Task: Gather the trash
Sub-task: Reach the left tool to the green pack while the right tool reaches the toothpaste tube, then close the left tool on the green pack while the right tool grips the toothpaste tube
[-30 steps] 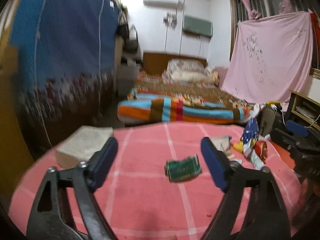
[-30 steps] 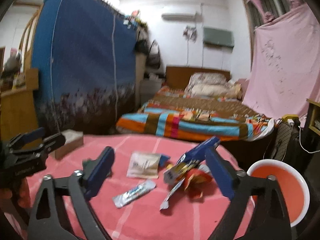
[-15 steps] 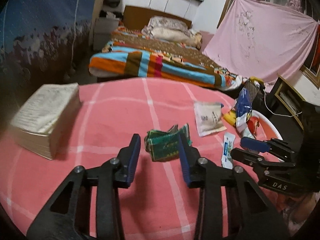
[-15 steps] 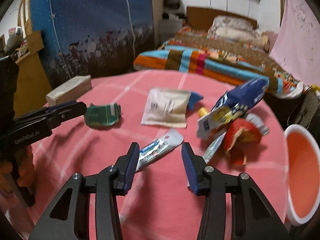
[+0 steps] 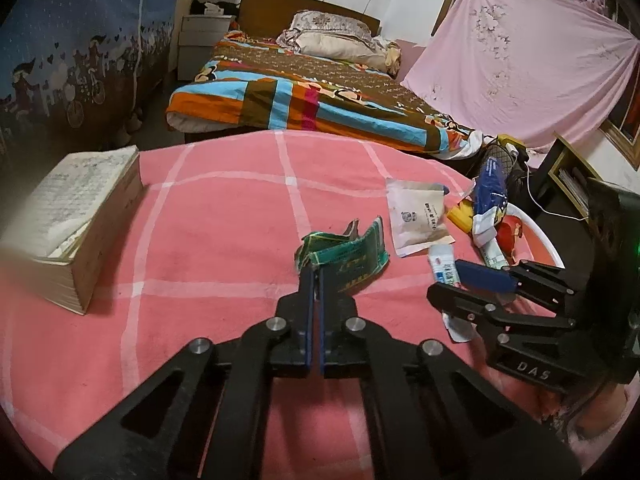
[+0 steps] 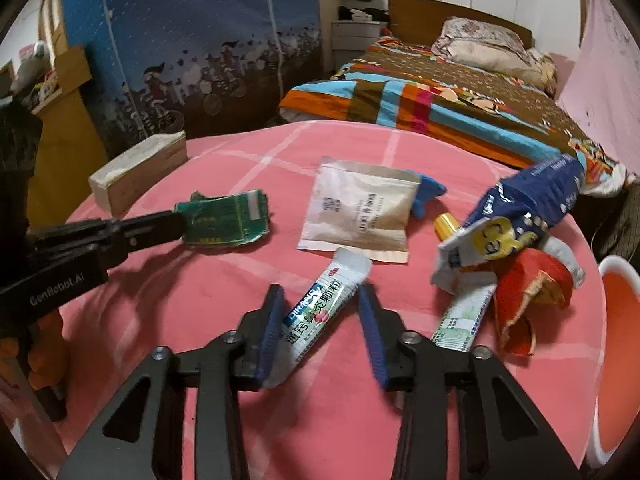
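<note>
1. Leftmost, the book (image 5: 86,216) lies at the worktop (image 5: 224,208) edge.
2. Left gripper (image 5: 315,270): jaws clamped on the green wrapper (image 5: 352,256).
3. Only the right view shows the right gripper (image 6: 320,300), jaws closing around the sachet (image 6: 320,310), not yet pressing it.
4. Rightmost, the bowl (image 6: 618,344).

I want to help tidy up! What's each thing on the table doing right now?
Left gripper: shut on green wrapper.
Right gripper: closing around sachet, not yet squeezing.
White packet: flat, loose.
Blue bag: crumpled, loose.
Red wrapper: torn, loose.
Book: closed, lying flat.
</note>
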A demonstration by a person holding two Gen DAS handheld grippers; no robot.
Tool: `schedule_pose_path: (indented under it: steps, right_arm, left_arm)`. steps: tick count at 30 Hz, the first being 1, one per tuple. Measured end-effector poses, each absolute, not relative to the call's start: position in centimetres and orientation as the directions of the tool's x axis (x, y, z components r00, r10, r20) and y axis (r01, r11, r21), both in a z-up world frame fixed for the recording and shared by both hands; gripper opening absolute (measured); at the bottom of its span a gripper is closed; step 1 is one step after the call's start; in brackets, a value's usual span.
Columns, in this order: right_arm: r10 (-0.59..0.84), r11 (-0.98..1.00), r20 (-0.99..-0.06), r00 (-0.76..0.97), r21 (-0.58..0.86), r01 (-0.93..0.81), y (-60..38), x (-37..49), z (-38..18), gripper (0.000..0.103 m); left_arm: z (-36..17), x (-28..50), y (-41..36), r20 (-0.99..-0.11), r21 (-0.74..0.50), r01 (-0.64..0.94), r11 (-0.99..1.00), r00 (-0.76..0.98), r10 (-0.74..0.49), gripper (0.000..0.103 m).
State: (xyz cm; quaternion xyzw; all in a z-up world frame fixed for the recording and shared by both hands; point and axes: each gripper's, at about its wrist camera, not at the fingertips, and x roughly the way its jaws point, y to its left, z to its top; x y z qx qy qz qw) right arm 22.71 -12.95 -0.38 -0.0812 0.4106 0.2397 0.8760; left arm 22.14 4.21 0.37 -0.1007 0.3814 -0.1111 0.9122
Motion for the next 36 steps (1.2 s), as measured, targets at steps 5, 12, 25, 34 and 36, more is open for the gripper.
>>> schedule_pose_path:
  steps: [5, 12, 25, 34, 36]
  right_arm:
    - [0.368, 0.855, -0.760, 0.536, 0.050, -0.517, -12.4, 22.5, -0.4, 0.017]
    - [0.407, 0.833, -0.735, 0.542, 0.055, -0.551, -12.4, 21.7, 0.0, 0.005]
    - [0.419, 0.850, -0.717, 0.556, 0.096, -0.517, -13.4, 22.1, 0.2, 0.006]
    - [0.375, 0.862, -0.735, 0.565, 0.053, -0.504, -13.4, 21.6, 0.3, 0.010]
    - [0.373, 0.861, -0.740, 0.560, 0.051, -0.506, -13.4, 21.5, 0.2, 0.011]
  left_arm:
    - [0.8, 21.5, 4.0, -0.657, -0.253, 0.136, 0.958, 0.703, -0.273, 0.000]
    - [2.1, 19.1, 3.5, -0.592, -0.193, 0.133, 0.972, 0.774, -0.224, 0.000]
    - [0.5, 21.6, 3.9, -0.682, -0.249, 0.098, 0.964, 0.688, -0.246, 0.001]
    - [-0.4, 24.1, 4.6, -0.696, -0.344, 0.086, 0.935, 0.645, -0.316, 0.017]
    - [-0.5, 24.5, 4.5, -0.692, -0.360, 0.102, 0.928, 0.638, -0.338, 0.016]
